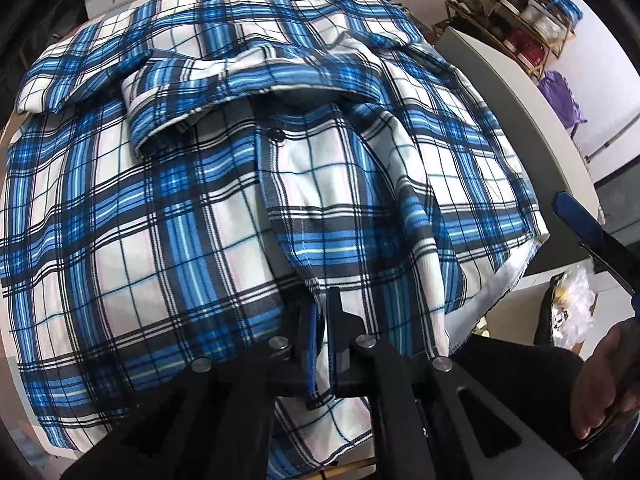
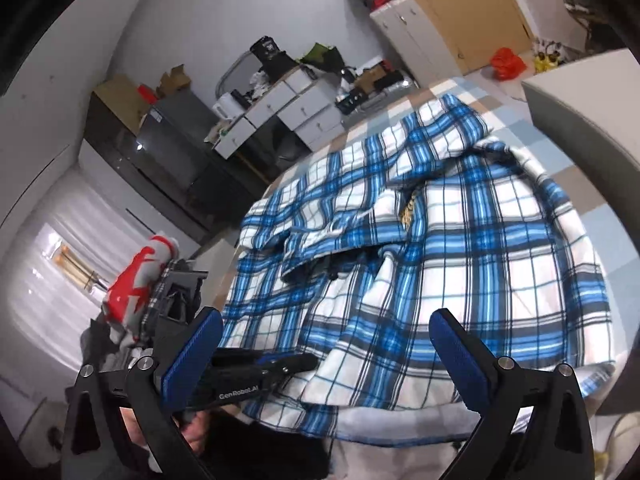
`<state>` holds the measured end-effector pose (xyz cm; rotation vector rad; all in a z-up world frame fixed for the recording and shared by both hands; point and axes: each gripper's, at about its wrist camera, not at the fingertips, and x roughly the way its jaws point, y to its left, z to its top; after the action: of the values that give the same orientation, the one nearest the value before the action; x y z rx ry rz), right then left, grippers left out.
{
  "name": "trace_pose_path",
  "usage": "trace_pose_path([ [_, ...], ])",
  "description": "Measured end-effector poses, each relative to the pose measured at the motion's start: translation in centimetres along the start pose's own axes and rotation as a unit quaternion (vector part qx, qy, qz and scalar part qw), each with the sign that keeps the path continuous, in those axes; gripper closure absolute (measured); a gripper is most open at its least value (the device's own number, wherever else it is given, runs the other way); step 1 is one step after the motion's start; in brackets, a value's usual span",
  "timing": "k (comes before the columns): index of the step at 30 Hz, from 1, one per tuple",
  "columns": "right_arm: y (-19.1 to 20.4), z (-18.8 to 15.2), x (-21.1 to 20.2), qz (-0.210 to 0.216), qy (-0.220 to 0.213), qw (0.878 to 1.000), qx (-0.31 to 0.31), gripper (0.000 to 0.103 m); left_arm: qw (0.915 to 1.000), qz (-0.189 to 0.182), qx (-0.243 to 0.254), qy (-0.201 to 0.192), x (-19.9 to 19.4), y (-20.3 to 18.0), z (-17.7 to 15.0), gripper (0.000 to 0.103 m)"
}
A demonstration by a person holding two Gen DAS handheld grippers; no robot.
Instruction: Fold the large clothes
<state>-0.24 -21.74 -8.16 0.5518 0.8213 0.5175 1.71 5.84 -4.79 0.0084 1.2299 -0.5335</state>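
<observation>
A large blue, white and black plaid shirt (image 1: 160,200) lies spread over the table, collar and a black button (image 1: 276,134) toward the far side. My left gripper (image 1: 320,304) is shut on the shirt's near front edge, and a fold of the cloth runs between its fingers. The right wrist view shows the same shirt (image 2: 460,240) and, at its near left edge, the left gripper (image 2: 296,362) clamped on the fabric. My right gripper (image 2: 326,314) hangs above the shirt's near edge, open wide, with nothing between its blue pads (image 2: 460,360). One of its fingers (image 1: 576,216) shows at the right of the left wrist view.
A white block (image 2: 580,120) stands at the table's right side, close to the shirt. The checked tablecloth (image 2: 500,120) shows beyond the collar. White drawers (image 2: 296,108) and clutter line the far wall. A shoe rack (image 1: 516,12) stands behind the block. A hand (image 1: 600,380) is at lower right.
</observation>
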Motion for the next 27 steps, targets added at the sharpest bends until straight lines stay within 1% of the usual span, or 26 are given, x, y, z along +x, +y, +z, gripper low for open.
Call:
trace_pose_path([
  [1,-0.4,-0.2,0.1,0.011,0.005,1.000,0.011,0.000,0.9999,-0.004,-0.008,-0.006,-0.2,-0.2,-0.1,0.103],
  [2,-0.6,-0.3,-0.1,0.014,0.005,1.000,0.016,0.000,0.9997,-0.015,-0.017,-0.010,-0.6,0.0,-0.1,0.103],
  [3,-0.7,-0.3,-0.2,0.014,0.004,1.000,0.019,0.000,0.9993,-0.024,-0.024,-0.013,-1.4,0.4,-0.9,0.103],
  [5,-0.9,-0.4,-0.5,0.011,-0.002,1.000,0.018,0.000,0.9979,-0.046,-0.036,-0.028,-2.8,1.2,-0.9,0.103],
  [7,-1.3,-0.6,-0.6,-0.002,-0.003,1.000,0.021,0.000,0.9961,-0.066,-0.045,-0.038,-4.1,2.4,-1.0,0.103],
  [10,-2.5,-0.8,-0.1,-0.007,0.017,0.999,0.045,0.000,0.9937,-0.080,-0.064,-0.046,-5.5,4.0,-1.1,0.103],
  [11,-2.8,-0.8,0.1,-0.020,0.023,0.998,0.050,0.000,0.9919,-0.092,-0.075,-0.044,-5.8,4.8,-1.1,0.103],
  [12,-3.0,-0.9,0.2,-0.034,0.027,0.998,0.048,0.000,0.9886,-0.114,-0.090,-0.040,-6.0,5.6,-1.1,0.103],
  [13,-2.8,-1.0,0.5,-0.057,0.034,0.997,0.033,0.000,0.9860,-0.129,-0.099,-0.038,-5.8,5.6,-1.2,0.103],
  [15,-1.6,-1.4,1.3,-0.113,0.052,0.992,-0.034,0.000,0.9805,-0.154,-0.116,-0.036,-5.9,6.4,-0.8,0.103],
  [17,0.0,-2.1,2.3,-0.162,0.072,0.978,-0.111,0.000,0.9757,-0.177,-0.123,-0.037,-5.6,5.5,-0.1,0.103],
  [18,0.8,-2.6,2.9,-0.180,0.082,0.970,-0.143,0.000,0.9732,-0.190,-0.123,-0.039,-5.8,5.3,0.3,0.103],
  [19,1.8,-3.4,3.7,-0.183,0.099,0.962,-0.179,0.000,0.9713,-0.200,-0.123,-0.041,-5.9,4.9,0.6,0.103],
  [20,2.5,-4.1,4.3,-0.176,0.116,0.957,-0.201,0.000,0.9692,-0.210,-0.122,-0.045,-6.2,4.4,0.9,0.103],
  [22,3.5,-5.4,5.6,-0.156,0.149,0.951,-0.220,0.000,0.9674,-0.224,-0.107,-0.051,-6.8,3.2,1.8,0.103],
  [23,3.8,-5.7,6.1,-0.156,0.154,0.950,-0.225,0.000,0.9672,-0.226,-0.103,-0.053,-7.2,3.0,2.0,0.103],
  [24,4.0,-5.9,6.6,-0.166,0.154,0.946,-0.232,0.000,0.9664,-0.232,-0.097,-0.055,-7.5,2.5,2.4,0.103],
  [25,4.4,-6.2,7.3,-0.177,0.162,0.939,-0.248,0.000,0.9659,-0.235,-0.092,-0.055,-7.7,2.2,2.7,0.103],
  [26,4.7,-6.5,7.7,-0.178,0.166,0.934,-0.261,0.000,0.9654,-0.239,-0.089,-0.056,-7.9,2.0,2.9,0.103],
  [27,4.9,-6.6,8.2,-0.192,0.159,0.929,-0.274,0.000,0.9643,-0.244,-0.087,-0.057,-8.1,1.8,3.2,0.103],
])
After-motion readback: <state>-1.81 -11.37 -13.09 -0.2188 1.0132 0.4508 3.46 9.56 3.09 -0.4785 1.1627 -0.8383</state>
